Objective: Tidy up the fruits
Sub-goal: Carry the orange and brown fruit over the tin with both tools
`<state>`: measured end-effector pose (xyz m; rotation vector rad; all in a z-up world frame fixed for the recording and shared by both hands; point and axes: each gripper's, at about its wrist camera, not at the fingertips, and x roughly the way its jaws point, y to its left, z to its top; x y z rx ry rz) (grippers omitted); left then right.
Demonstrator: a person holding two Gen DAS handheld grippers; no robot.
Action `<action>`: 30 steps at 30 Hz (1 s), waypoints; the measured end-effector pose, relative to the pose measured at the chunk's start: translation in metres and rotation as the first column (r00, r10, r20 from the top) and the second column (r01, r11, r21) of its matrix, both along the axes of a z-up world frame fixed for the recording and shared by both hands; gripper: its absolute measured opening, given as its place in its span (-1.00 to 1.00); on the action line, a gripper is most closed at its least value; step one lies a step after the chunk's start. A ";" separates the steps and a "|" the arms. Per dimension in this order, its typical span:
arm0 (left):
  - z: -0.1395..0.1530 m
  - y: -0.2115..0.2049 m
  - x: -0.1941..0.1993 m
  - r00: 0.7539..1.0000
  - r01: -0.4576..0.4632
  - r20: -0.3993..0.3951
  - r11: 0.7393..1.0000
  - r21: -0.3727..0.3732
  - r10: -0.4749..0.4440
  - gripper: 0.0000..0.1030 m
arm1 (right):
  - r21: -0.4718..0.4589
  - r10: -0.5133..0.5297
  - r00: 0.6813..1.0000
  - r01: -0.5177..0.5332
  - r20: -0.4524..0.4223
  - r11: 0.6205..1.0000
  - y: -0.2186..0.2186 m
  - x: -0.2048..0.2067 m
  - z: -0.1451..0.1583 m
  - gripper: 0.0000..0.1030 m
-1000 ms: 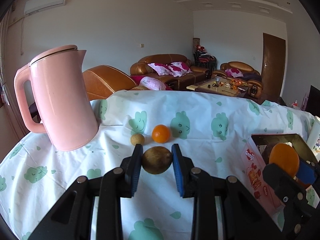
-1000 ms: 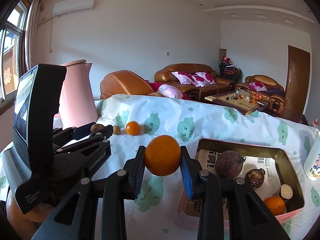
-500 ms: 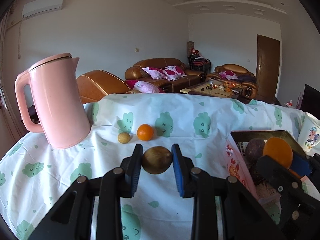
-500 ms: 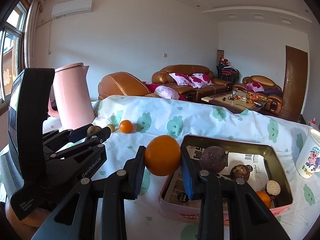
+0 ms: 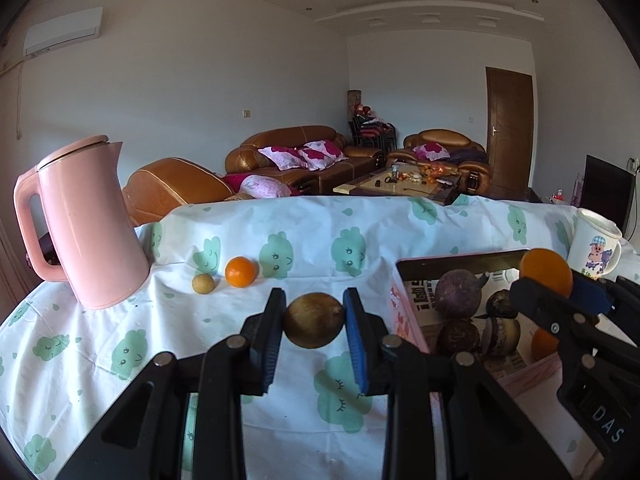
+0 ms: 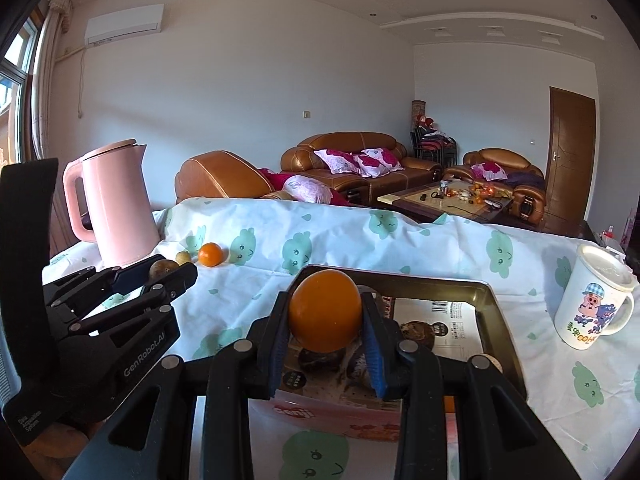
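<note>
The left gripper [image 5: 314, 320] is clamping a dull, brownish-green round fruit [image 5: 315, 321] above the cloud-print tablecloth [image 5: 120, 344]. The right gripper [image 6: 325, 312] is pinching a smooth, glossy orange [image 6: 325, 311] over the pink tin box [image 6: 498, 320], which is holding dark, wrinkled fruits, possibly passion fruit [image 5: 457, 294].

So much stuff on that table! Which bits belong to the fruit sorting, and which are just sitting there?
Part of the job:
- large orange, held in the right gripper
- round brown fruit, held in the left gripper
- pink-sided rectangular tin with fruit inside
- small orange and small yellowish round fruit on the cloth

Just lying about:
- pink kettle
- white cartoon mug
</note>
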<state>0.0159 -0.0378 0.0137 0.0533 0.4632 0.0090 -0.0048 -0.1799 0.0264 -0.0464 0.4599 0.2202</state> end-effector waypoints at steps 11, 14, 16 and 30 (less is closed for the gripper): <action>0.000 -0.040 0.000 0.996 0.091 -0.004 0.996 0.015 -0.091 -0.39 | -0.024 -0.060 0.998 0.061 0.014 0.998 -0.033 -0.001 0.001 -0.31; 0.002 -0.051 0.003 0.994 0.111 0.002 0.993 0.027 -0.111 -0.39 | -0.039 -0.082 0.996 0.083 0.031 0.996 -0.042 -0.002 0.002 -0.31; 0.002 -0.060 0.005 0.992 0.128 0.004 0.991 0.035 -0.128 -0.39 | -0.043 -0.099 0.994 0.100 0.035 0.994 -0.049 -0.001 0.003 -0.31; 0.003 -0.108 0.027 0.977 0.212 -0.031 0.977 0.000 -0.212 -0.39 | 0.010 -0.191 0.981 0.191 0.012 0.981 -0.098 0.009 0.006 -0.31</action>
